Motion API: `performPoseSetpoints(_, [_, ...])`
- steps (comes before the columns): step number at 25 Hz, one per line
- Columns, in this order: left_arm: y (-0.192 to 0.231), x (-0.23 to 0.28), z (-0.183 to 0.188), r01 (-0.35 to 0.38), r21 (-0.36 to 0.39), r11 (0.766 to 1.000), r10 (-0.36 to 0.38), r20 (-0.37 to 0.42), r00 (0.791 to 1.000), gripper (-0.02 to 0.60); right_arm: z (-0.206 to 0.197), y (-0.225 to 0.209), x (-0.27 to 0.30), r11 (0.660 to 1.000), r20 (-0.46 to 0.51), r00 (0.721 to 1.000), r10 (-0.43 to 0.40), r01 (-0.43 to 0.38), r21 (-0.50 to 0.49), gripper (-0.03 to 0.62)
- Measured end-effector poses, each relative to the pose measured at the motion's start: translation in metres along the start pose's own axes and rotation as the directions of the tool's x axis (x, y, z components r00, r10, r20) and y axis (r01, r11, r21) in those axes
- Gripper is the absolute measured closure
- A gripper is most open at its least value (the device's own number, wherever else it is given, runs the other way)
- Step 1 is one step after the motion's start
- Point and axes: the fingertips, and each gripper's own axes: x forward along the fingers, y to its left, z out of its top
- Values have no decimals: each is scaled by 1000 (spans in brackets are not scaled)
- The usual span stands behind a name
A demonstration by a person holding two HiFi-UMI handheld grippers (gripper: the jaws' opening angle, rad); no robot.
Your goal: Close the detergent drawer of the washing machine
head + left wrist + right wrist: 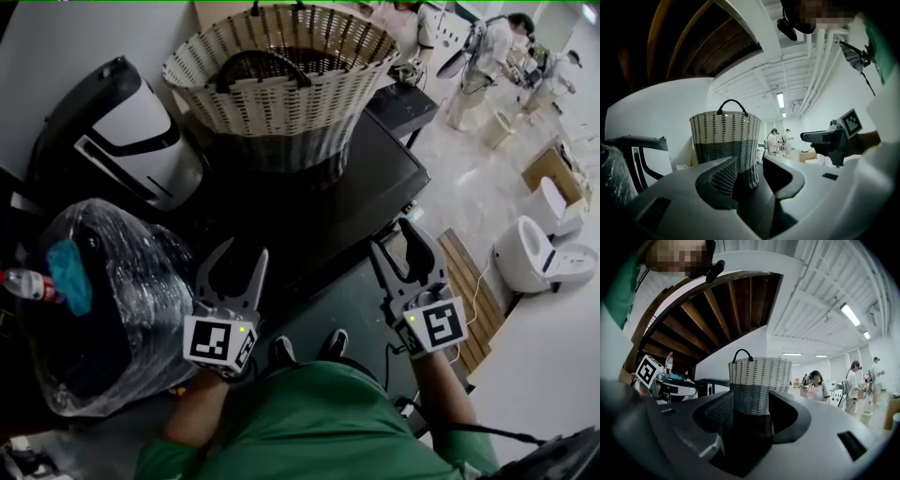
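2 tools are held level in front of a person in a green top, seen from above. The left tool [246, 251] has its jaws apart with nothing between them; its own view shows only open air and a distant basket through the gap. The right tool [394, 236] is likewise released, its jaws spread and bare. Both hang near the front edge of the washing machine [319, 211], whose dark flat top fills the middle of the head view.

The detergent drawer shows in 0 of the 3 views. It is probably on the machine's front face, hidden below that front edge, so how far out it stands cannot be told.

By judgement, such a drawer is light, stiff plastic on a slide, with a smooth and slightly slippery face. It should need no grip. A flat push on the middle of its front panel, square to the slide, ought to send it home, whereas pushing 1 corner could make it bind.

A woven laundry basket [281, 75] stands at the back of the machine top, well apart from both tools. Just left of the left tool sits a plastic-wrapped bundle [112, 319] with a blue cloth [70, 277] on it, so that side is tight. To the right there is free room as far as some wooden slats [464, 281] and 2 white toilets [539, 258]. People [487, 56] work far off at the upper right.
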Motion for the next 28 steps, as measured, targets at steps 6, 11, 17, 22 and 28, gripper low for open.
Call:
performPoseSetpoints(6, [-6,-11,45,-1,31,1000,-3,110,994,399,46,18,-7,994,48,999,-21,26,-105,345])
performPoseSetpoints(11, [-13,-16,52,22,28,999,-26,139,990,399,58,21,-13,989,70,996,-53,62,-133,385])
performPoseSetpoints(17, [-17,-18,56,32,17,999,-34,152,988,399,67,19,-26,978,99,990,-102,118,-173,461])
performPoseSetpoints(22, [-18,-20,63,40,25,999,-44,166,985,399,70,22,-29,980,103,990,-98,114,-163,453])
performPoseSetpoints(28, [-13,-22,61,34,23,999,-37,165,986,399,76,21,-31,981,126,987,-103,122,-152,453])
